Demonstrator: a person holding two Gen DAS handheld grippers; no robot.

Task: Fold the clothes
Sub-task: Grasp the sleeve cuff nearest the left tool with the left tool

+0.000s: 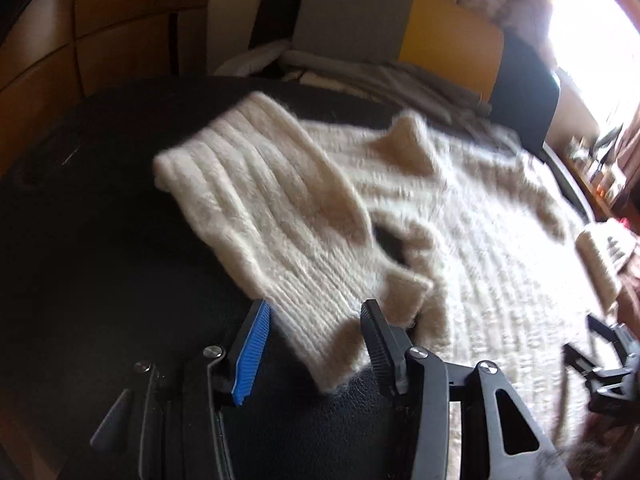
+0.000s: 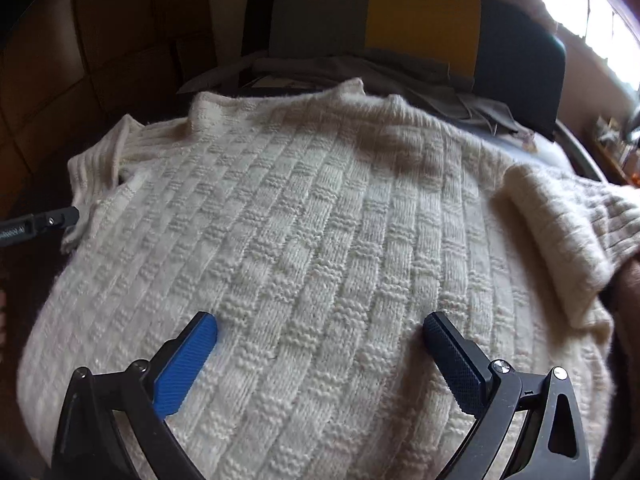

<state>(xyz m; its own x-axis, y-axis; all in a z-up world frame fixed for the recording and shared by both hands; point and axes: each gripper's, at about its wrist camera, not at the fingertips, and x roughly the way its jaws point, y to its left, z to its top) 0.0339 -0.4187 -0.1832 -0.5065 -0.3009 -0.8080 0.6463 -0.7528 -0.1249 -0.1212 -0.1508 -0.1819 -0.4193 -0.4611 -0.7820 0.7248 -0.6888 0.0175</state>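
Note:
A cream knitted sweater (image 1: 480, 240) (image 2: 320, 220) lies spread on a black padded surface (image 1: 100, 240). Its left sleeve (image 1: 260, 200) is folded in over the body, and the sleeve's lower edge lies between the fingers of my left gripper (image 1: 316, 340). The jaws stand apart and the pads do not press on the wool. This gripper's tip also shows at the sweater's left edge (image 2: 60, 216). My right gripper (image 2: 320, 360) hovers open over the sweater's body with nothing between its fingers; it also appears in the left wrist view (image 1: 600, 356). The right sleeve (image 2: 560, 232) lies folded at the right.
A chair back with grey, yellow and dark panels (image 2: 380, 16) stands behind the sweater, with grey cloth (image 2: 420, 76) heaped in front of it. Wooden panelling (image 1: 100, 40) fills the left. A bright window (image 1: 592, 40) and a cluttered shelf (image 1: 600, 160) are on the right.

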